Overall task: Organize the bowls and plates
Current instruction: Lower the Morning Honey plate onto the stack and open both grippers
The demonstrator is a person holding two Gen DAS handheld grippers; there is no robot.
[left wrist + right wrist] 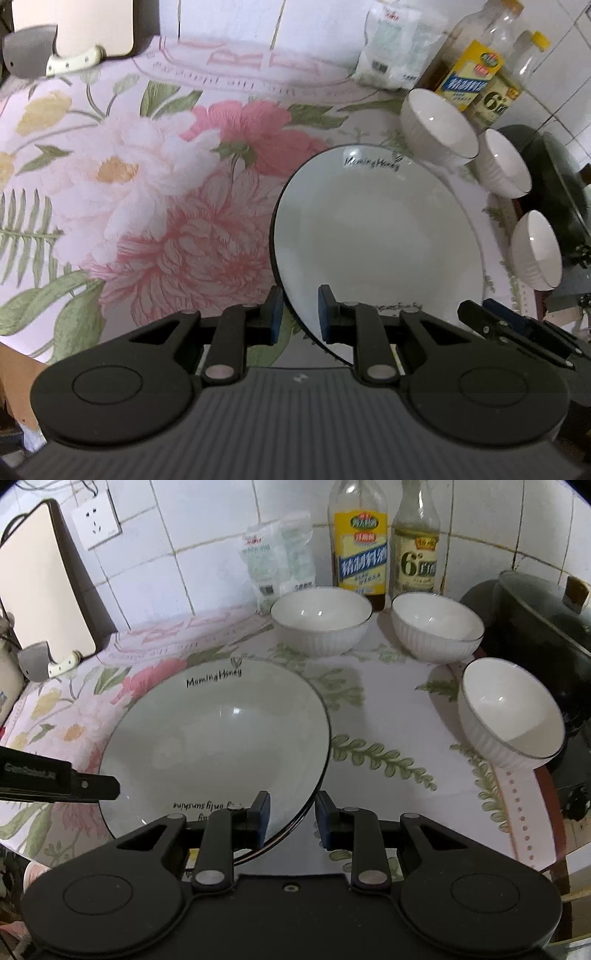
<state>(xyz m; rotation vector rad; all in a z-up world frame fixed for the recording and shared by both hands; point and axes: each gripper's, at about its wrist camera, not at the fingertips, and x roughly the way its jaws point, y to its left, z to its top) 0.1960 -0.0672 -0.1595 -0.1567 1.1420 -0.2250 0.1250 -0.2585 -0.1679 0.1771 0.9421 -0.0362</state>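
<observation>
The step in hand looked like taking hold of the plate (218, 734) from both sides. At the bottom of the right view, the right tool (291, 818) stood spread, the plate's near rim between its fingers, not yet pinched. The left tool (300, 314) likewise stood spread astride the plate's edge. Next, both probably needed to press together and lift evenly. Farther off, toward the upper right, three bowls (321, 618) waited on the table (391, 716).
</observation>
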